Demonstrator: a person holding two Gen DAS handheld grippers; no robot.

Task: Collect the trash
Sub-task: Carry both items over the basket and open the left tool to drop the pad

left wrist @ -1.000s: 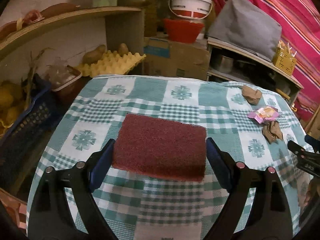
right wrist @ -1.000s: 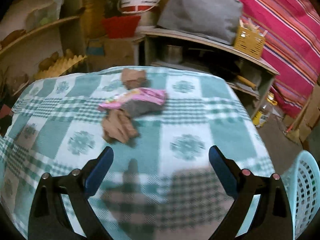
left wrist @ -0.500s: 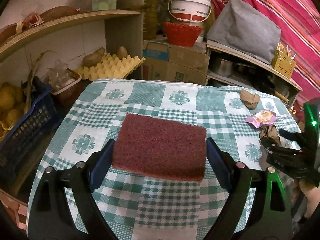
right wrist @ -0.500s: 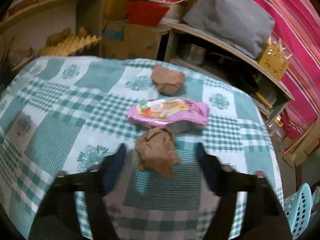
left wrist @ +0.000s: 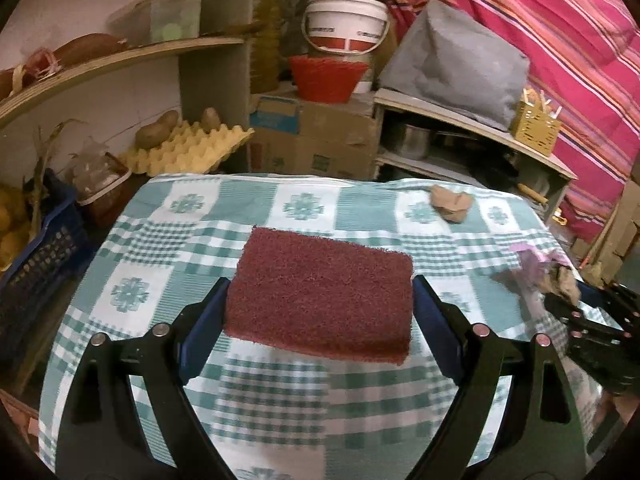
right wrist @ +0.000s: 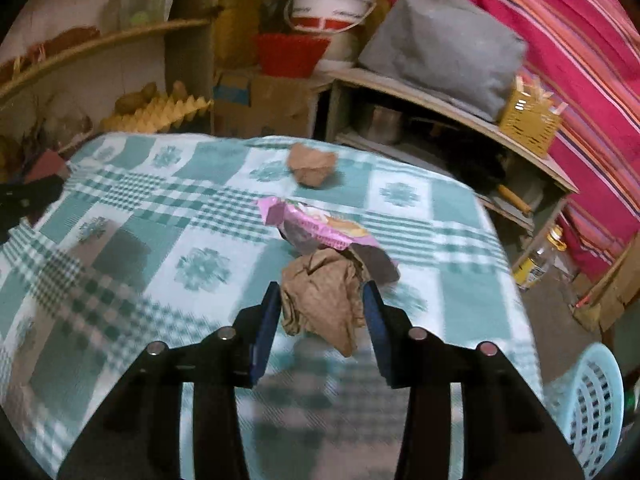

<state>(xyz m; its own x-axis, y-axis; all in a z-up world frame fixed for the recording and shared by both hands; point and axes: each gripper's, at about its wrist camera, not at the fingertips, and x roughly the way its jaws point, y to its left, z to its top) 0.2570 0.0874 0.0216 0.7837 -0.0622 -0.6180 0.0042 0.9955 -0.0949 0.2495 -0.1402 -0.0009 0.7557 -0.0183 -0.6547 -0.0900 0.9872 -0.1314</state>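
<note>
Left hand-held gripper [left wrist: 320,316]: I clamped the maroon scouring pad [left wrist: 320,292], frame centre | right hand-held gripper [right wrist: 322,312]: my jaws, just closing, pinched the crumpled brown paper [right wrist: 320,292], lower centre.

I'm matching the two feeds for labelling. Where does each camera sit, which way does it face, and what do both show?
Left wrist: on the left gripper, looking forward and down over the checked tablecloth; its fingers clamp a red scouring pad.
Right wrist: on the right gripper, facing the table's far edge; its jaws have just been closing around a crumpled brown paper.
Shared: the second brown paper wad, pink wrapper, white bucket; each view catches the other gripper at its edge.
</note>
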